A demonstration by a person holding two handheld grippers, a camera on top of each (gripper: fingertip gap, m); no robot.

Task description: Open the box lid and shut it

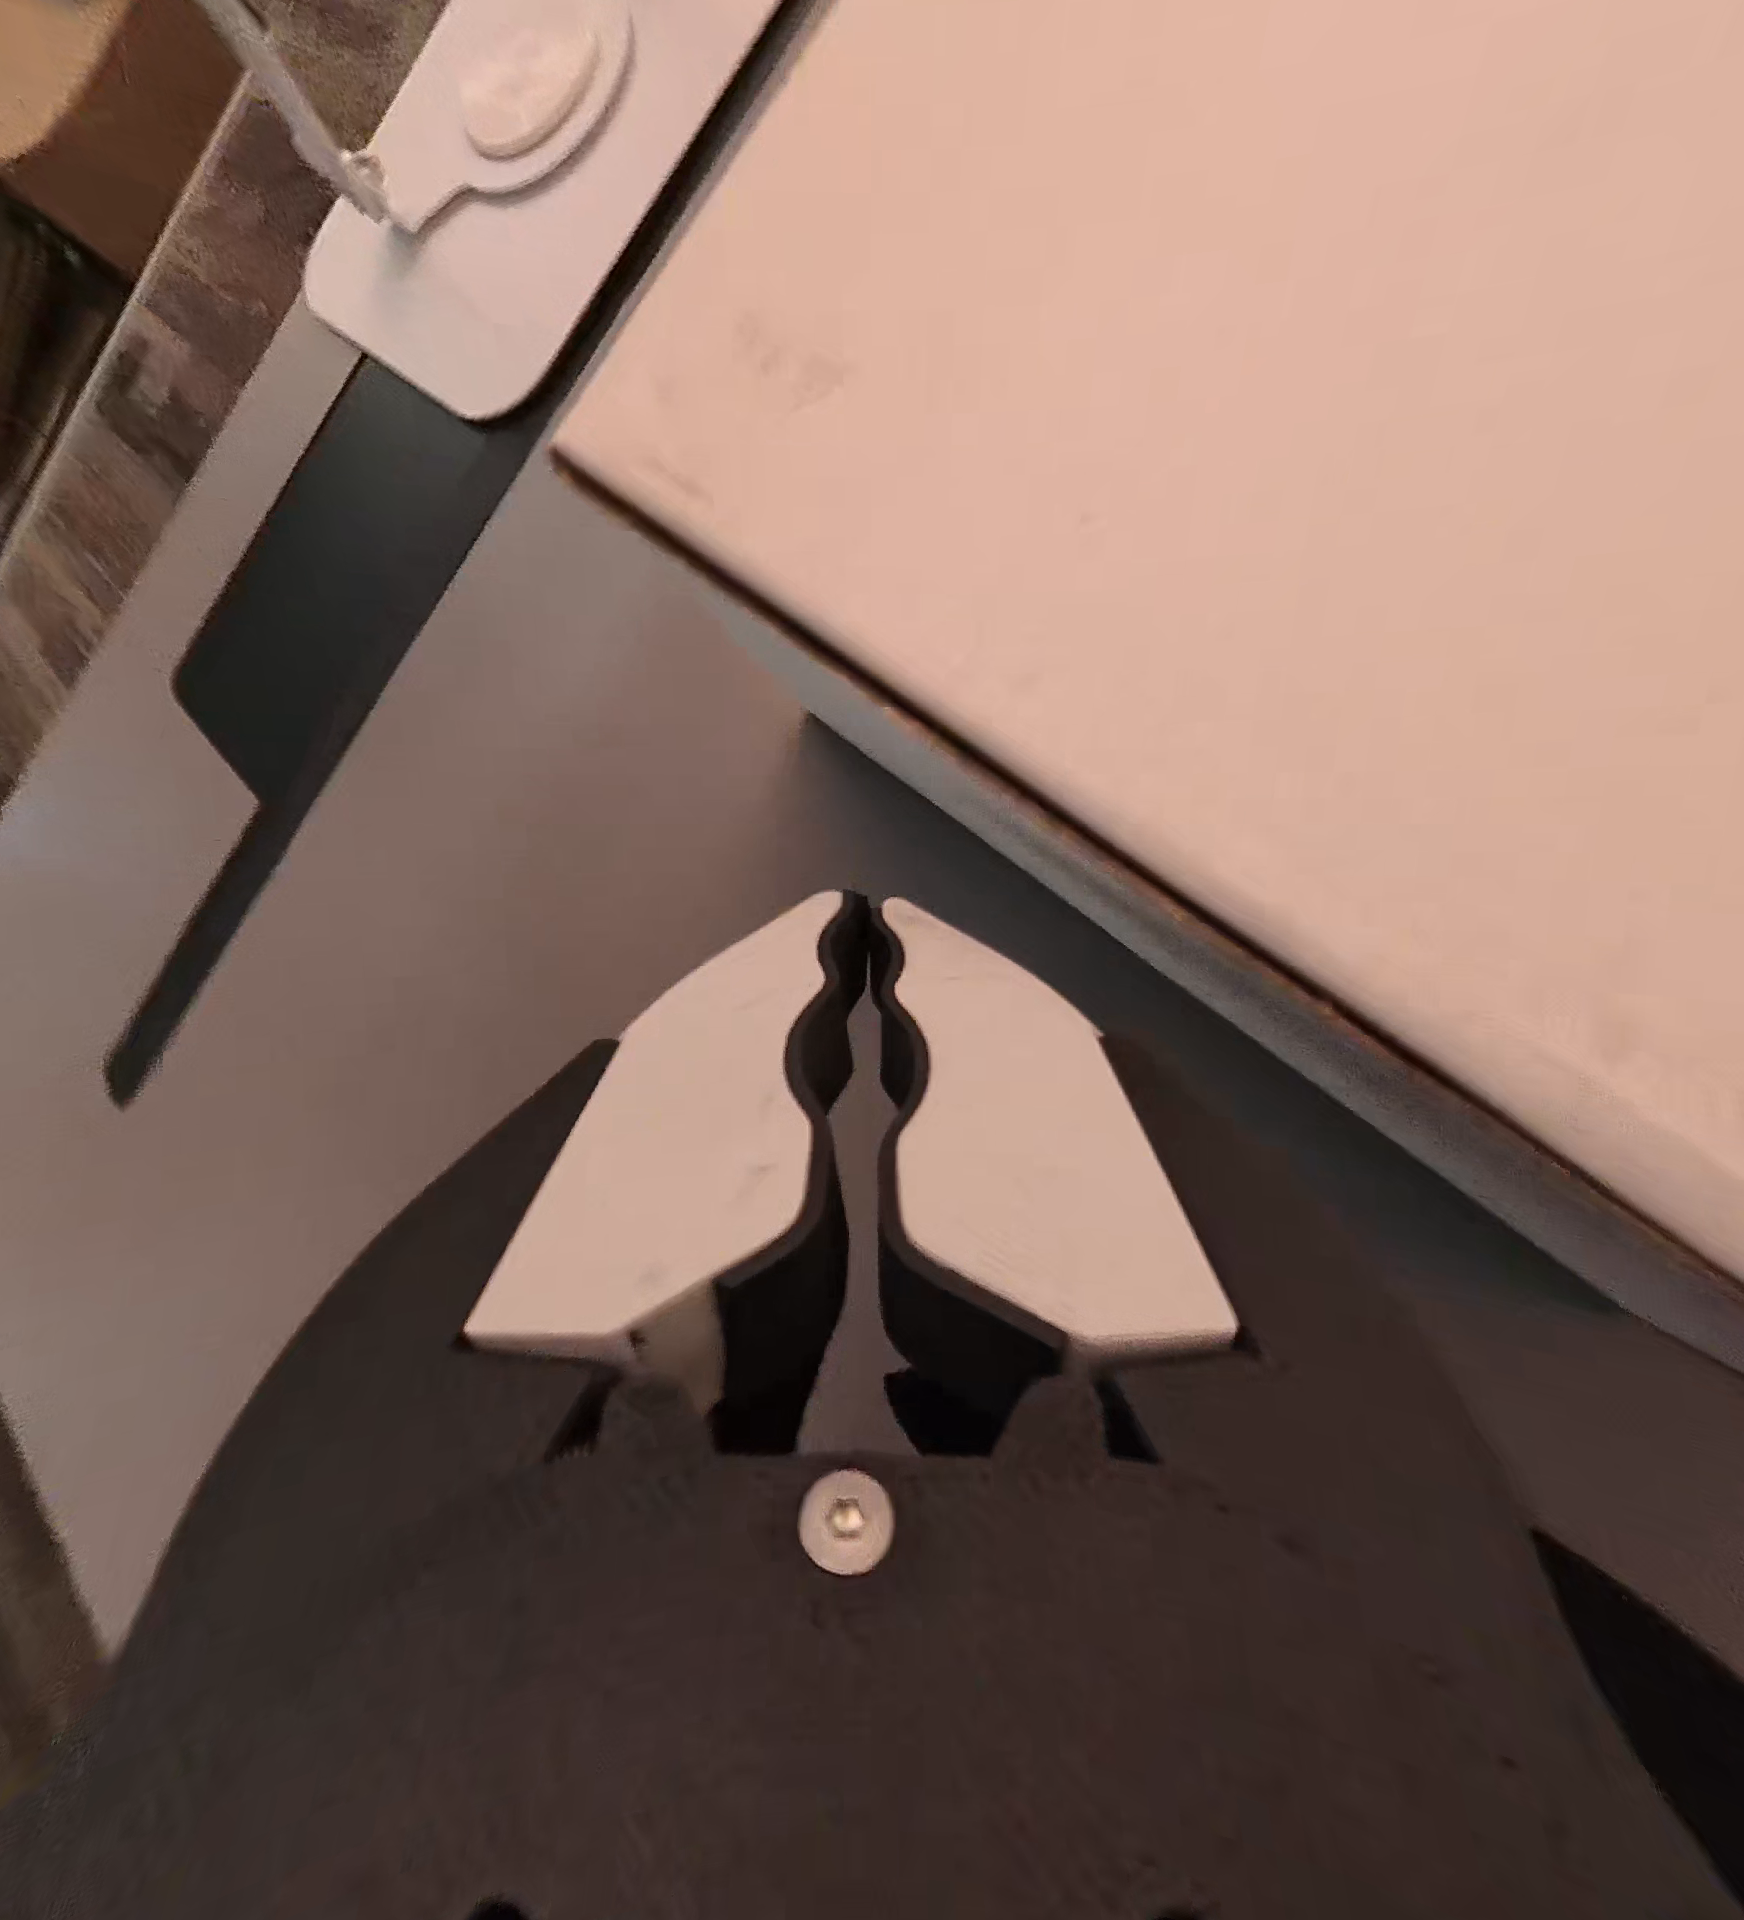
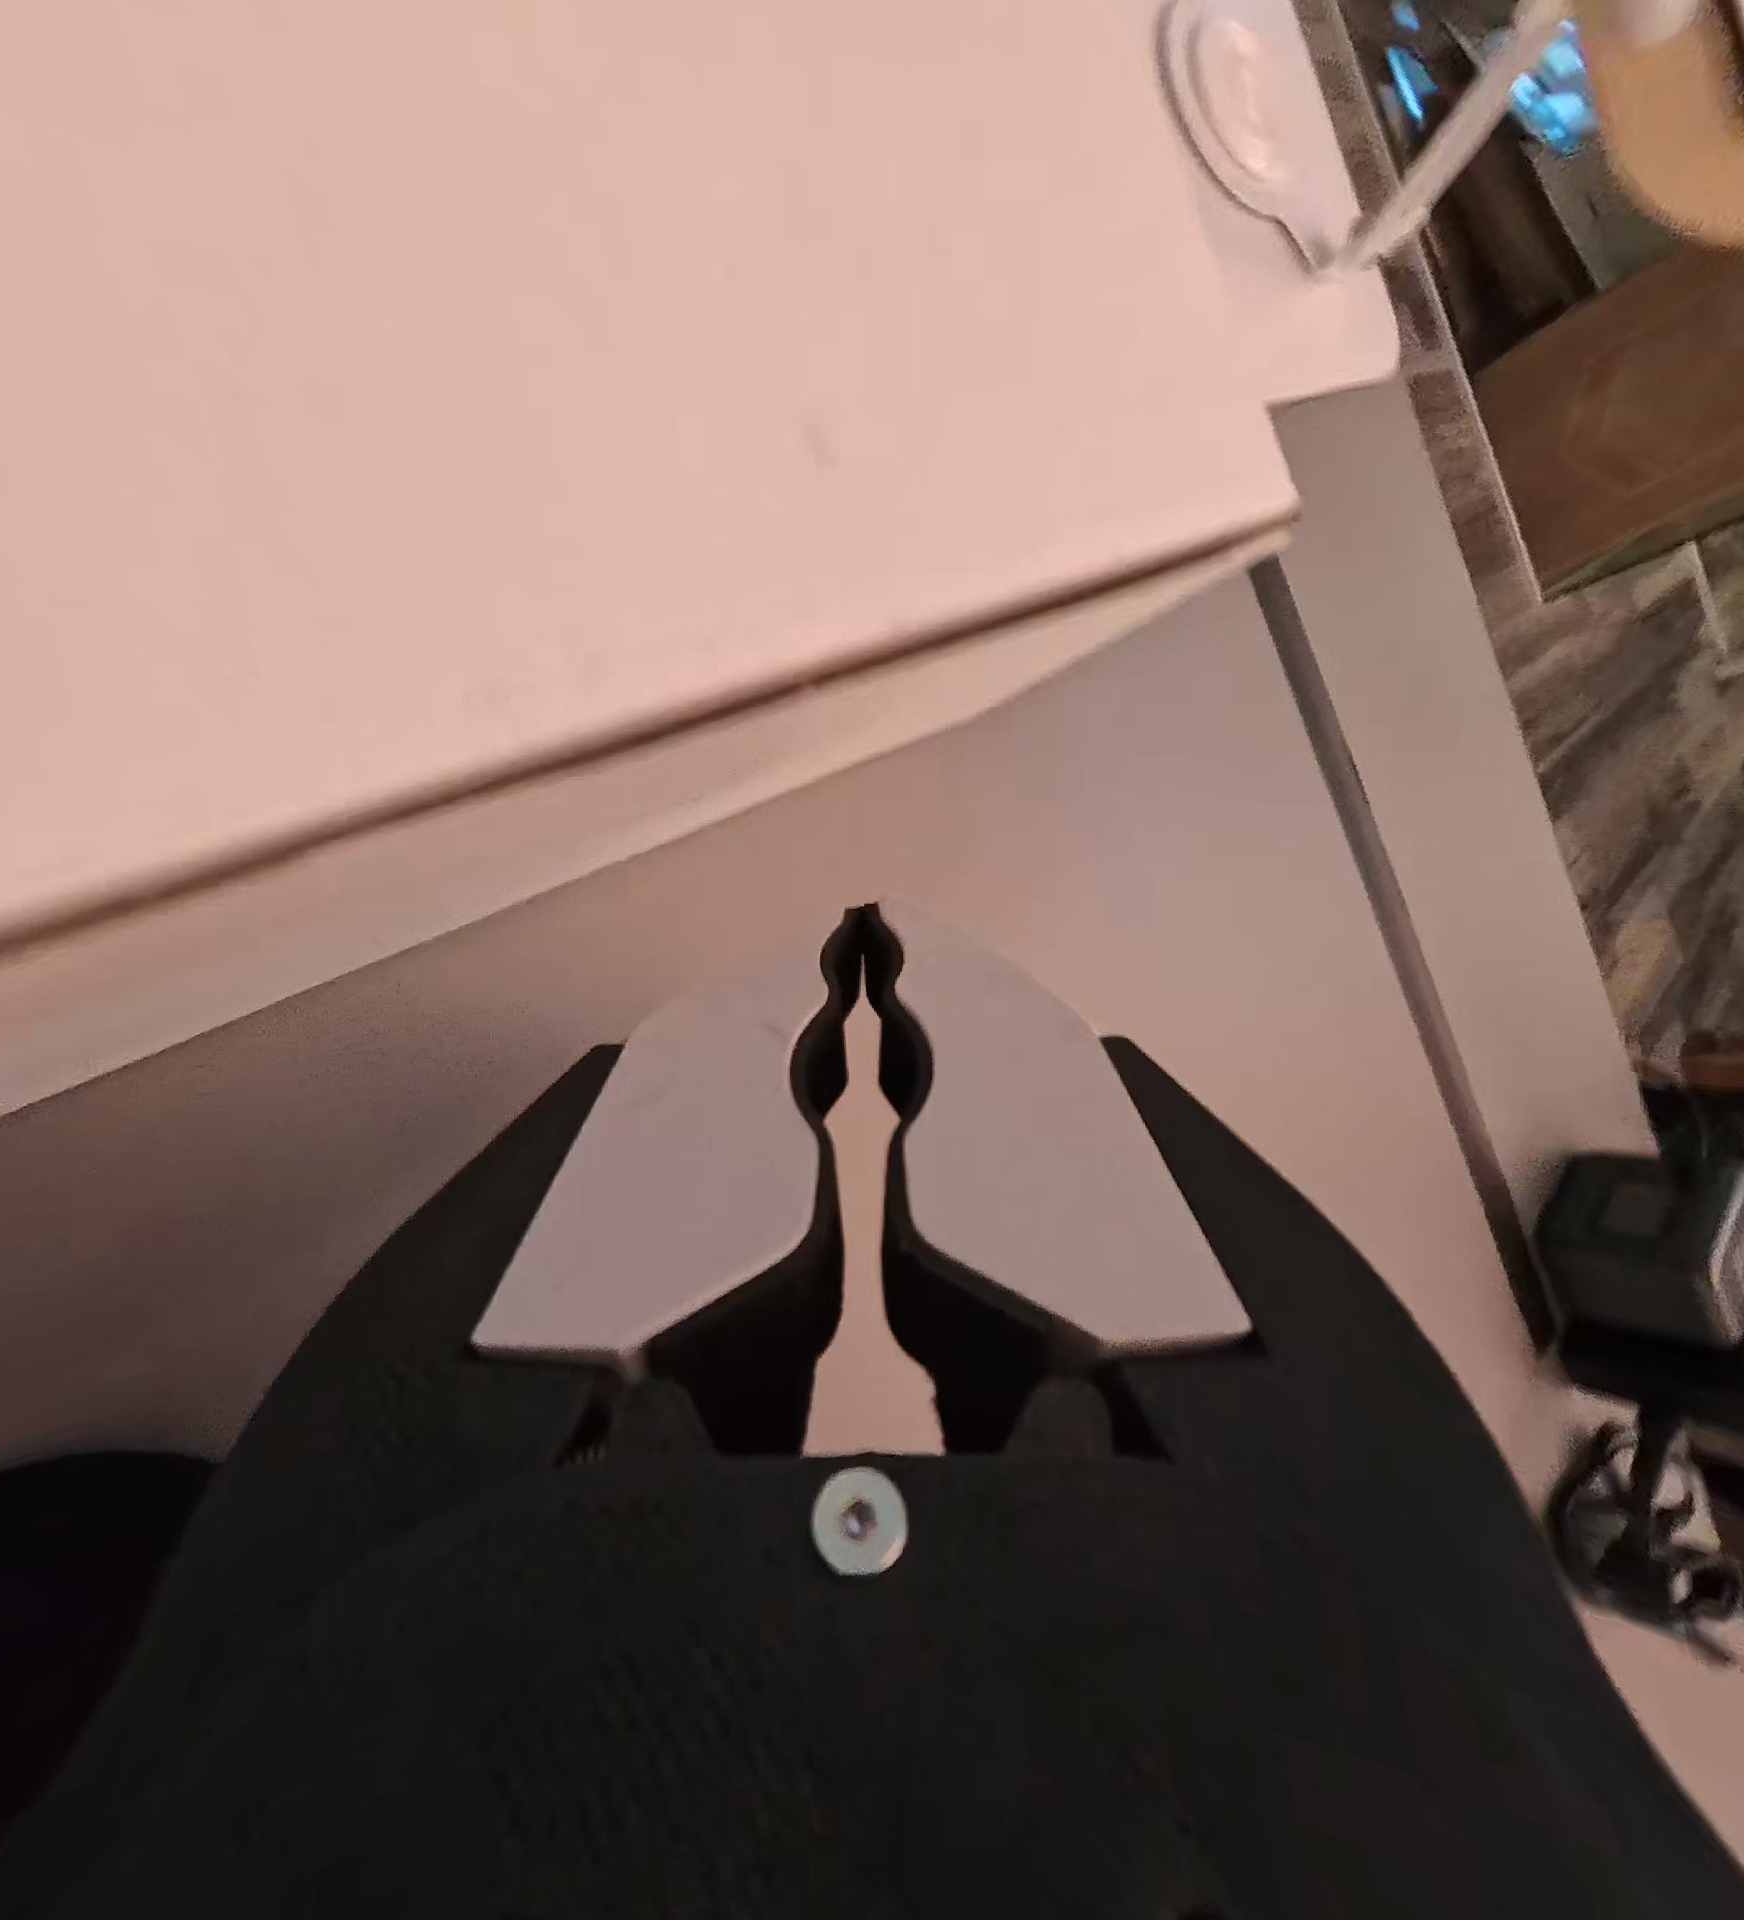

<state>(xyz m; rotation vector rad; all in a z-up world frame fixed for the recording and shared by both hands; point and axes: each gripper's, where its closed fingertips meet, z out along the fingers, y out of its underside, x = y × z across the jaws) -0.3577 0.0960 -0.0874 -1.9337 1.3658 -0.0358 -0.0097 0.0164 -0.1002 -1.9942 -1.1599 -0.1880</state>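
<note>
A large pale pink-white box [image 1: 1263, 468] fills the upper right of the left wrist view, its lid lying flat on it with a thin seam along the near edge. The same box [image 2: 432, 364] fills the upper left of the right wrist view. My left gripper [image 1: 866, 909] is shut and empty, its tips just short of the box's near edge, by the left corner. My right gripper [image 2: 866, 914] is shut and empty, its tips a little below the box's front edge, towards the right corner. Both sit over the white table [image 1: 556, 831].
A white flat device with a round button [image 1: 494, 197] lies past the box's left corner on a dark mat [image 1: 328, 582]. The table's right edge [image 2: 1367, 779] drops to a patterned floor [image 2: 1678, 790]. A black device with cables [image 2: 1657, 1299] sits at the right.
</note>
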